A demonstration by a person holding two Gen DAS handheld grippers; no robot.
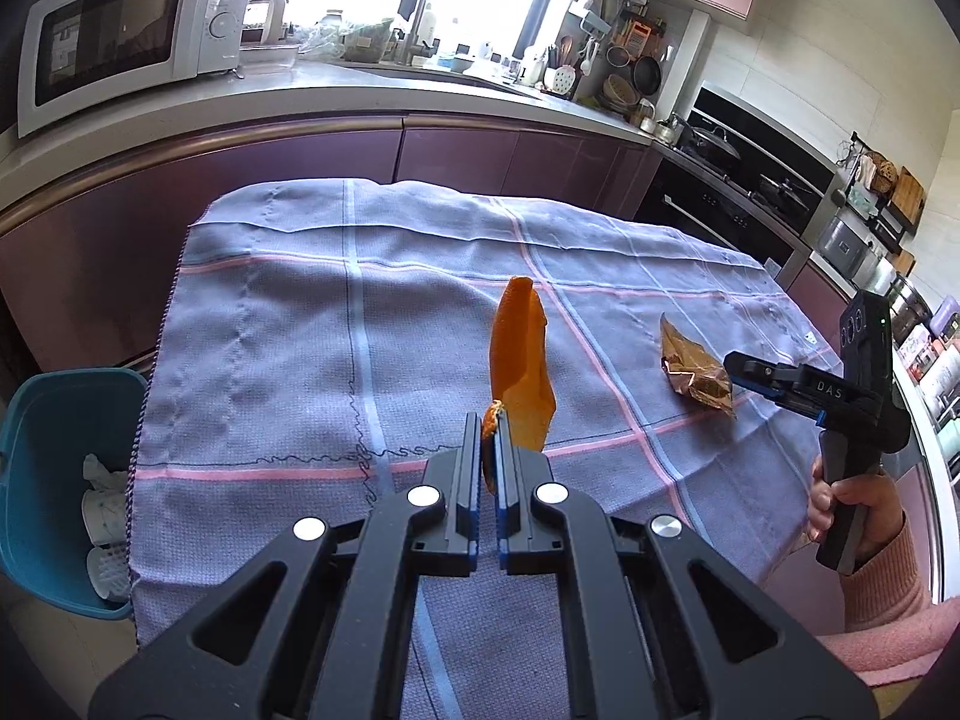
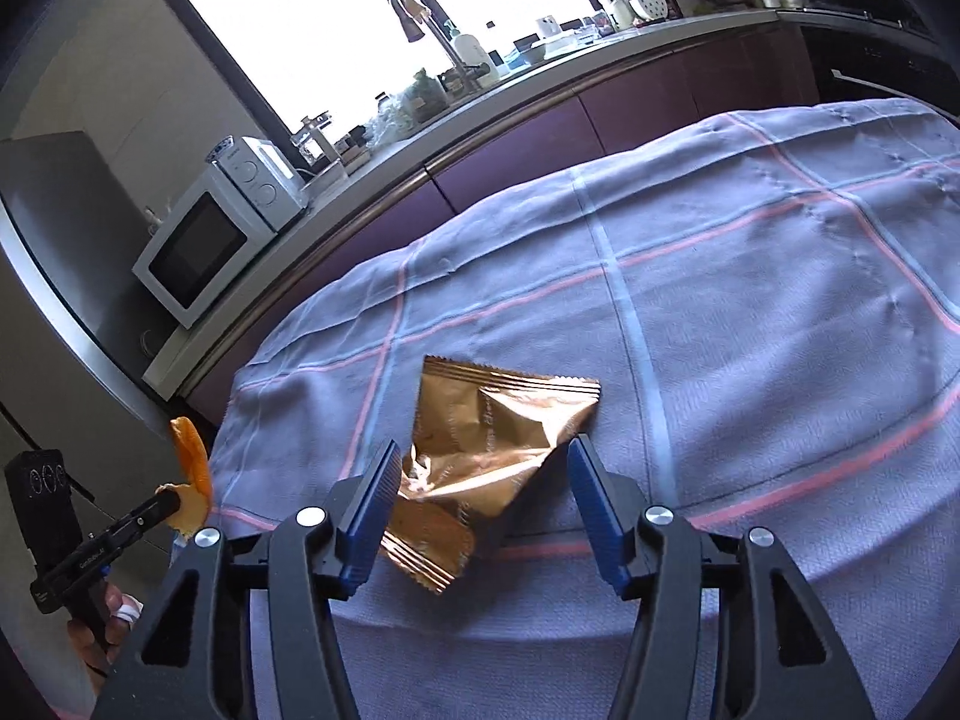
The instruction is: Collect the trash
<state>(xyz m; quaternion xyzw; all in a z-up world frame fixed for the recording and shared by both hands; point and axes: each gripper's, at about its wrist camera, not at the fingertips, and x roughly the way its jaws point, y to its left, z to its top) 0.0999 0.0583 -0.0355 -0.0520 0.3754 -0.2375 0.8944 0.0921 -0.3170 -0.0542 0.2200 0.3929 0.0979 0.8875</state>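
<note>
My left gripper [image 1: 491,429] is shut on a long strip of orange peel [image 1: 521,369], which stands up from its tips above the checked tablecloth [image 1: 288,324]. The same peel [image 2: 191,455] and left gripper [image 2: 171,504] show at the far left of the right wrist view. A crumpled gold foil wrapper [image 2: 480,456] lies flat on the cloth. My right gripper [image 2: 480,474] is open, its blue pads [image 2: 375,516] standing either side of the wrapper's near end without pressing it. In the left wrist view the right gripper [image 1: 735,366] sits just right of the wrapper [image 1: 696,372].
A teal bin [image 1: 54,480] holding white paper trash stands on the floor off the table's left edge. A purple kitchen counter [image 1: 360,144] with a white microwave [image 1: 126,30] runs behind the table. A hand in a pink sleeve [image 1: 870,564] holds the right gripper's handle.
</note>
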